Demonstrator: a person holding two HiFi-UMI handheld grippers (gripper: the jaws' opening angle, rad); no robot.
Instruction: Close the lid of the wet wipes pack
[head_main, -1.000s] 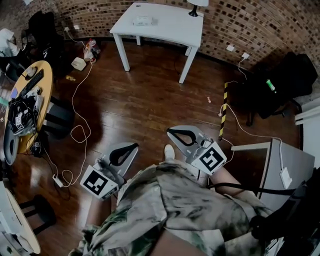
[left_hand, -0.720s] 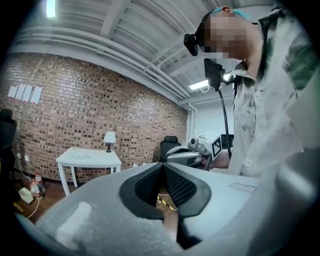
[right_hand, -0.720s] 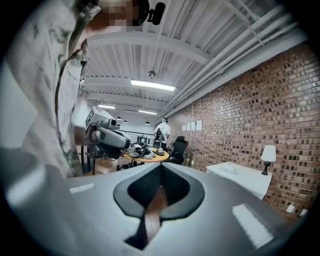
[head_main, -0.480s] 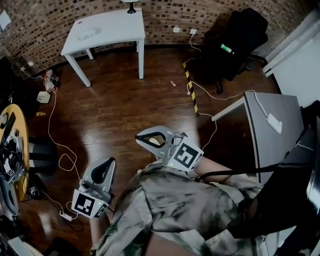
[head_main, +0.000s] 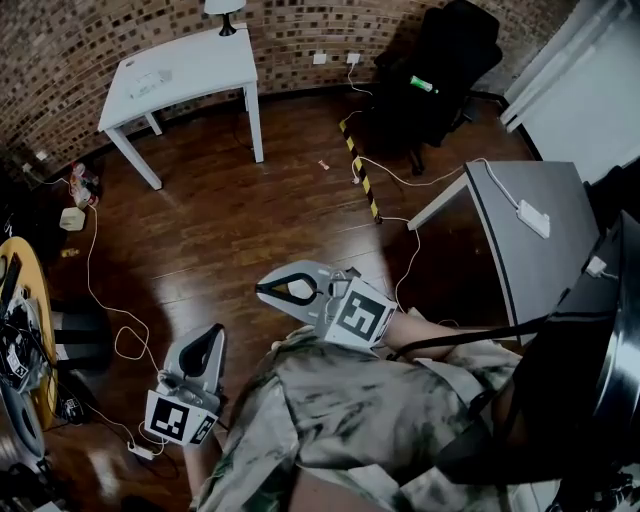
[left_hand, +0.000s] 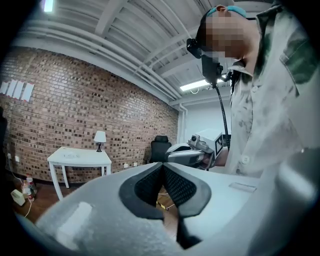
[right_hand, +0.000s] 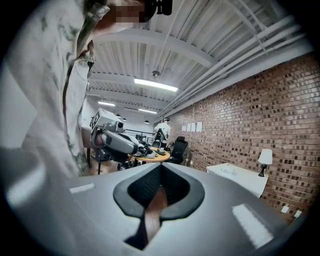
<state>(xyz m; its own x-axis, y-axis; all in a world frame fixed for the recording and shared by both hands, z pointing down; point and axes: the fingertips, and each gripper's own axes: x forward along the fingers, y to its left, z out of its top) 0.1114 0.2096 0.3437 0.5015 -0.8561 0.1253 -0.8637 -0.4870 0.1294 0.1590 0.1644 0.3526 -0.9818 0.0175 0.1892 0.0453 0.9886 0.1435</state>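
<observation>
Plainly, the left tongs (head_main: 212, 331) and right tongs (head_main: 262, 290) are both closed on nothing, held over the floor (head_main: 230, 220). The wet wipes pack (head_main: 148, 82) lies on the white desk (head_main: 205, 60), well beyond both.

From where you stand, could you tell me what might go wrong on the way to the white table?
A white cable loops across the floor toward the white table: a trip risk. Both the left gripper and right gripper have their fingers closed, so they might knock the small pack there.
</observation>
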